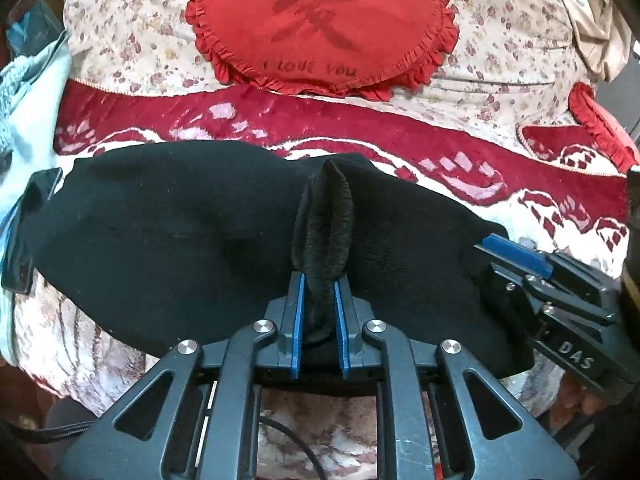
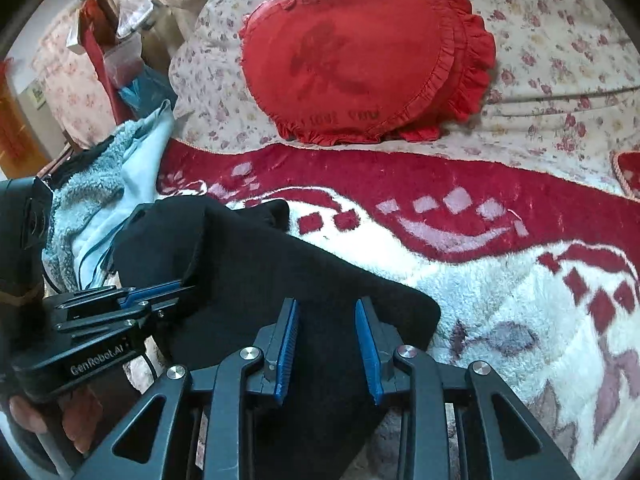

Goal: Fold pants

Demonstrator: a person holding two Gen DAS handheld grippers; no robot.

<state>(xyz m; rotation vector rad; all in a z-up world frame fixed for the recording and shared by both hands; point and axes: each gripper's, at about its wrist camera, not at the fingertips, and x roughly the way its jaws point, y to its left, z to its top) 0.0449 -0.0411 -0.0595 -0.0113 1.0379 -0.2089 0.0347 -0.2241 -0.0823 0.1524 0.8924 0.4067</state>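
Note:
The black pants [image 1: 168,240] lie across the red and white blanket [image 1: 460,184]. My left gripper [image 1: 319,280] is shut on them, and a ridge of black cloth stands up between its blue pads [image 1: 298,312]. In the right wrist view the left gripper [image 2: 186,290] bites the pants [image 2: 256,264] from the left. My right gripper [image 2: 325,304] is at the pants' near right corner. A thick fold of the cloth fills the gap between its blue pads [image 2: 286,332] and runs back toward the camera. From the left wrist view the right gripper [image 1: 502,258] sits at the pants' right end.
A red heart-shaped pillow [image 1: 320,24] rests on the floral quilt [image 1: 500,40] behind the blanket. A second red pillow [image 1: 600,120] lies at the right. A light blue fleece garment [image 2: 104,208] is heaped at the left. A person's hand [image 2: 60,420] holds the left gripper.

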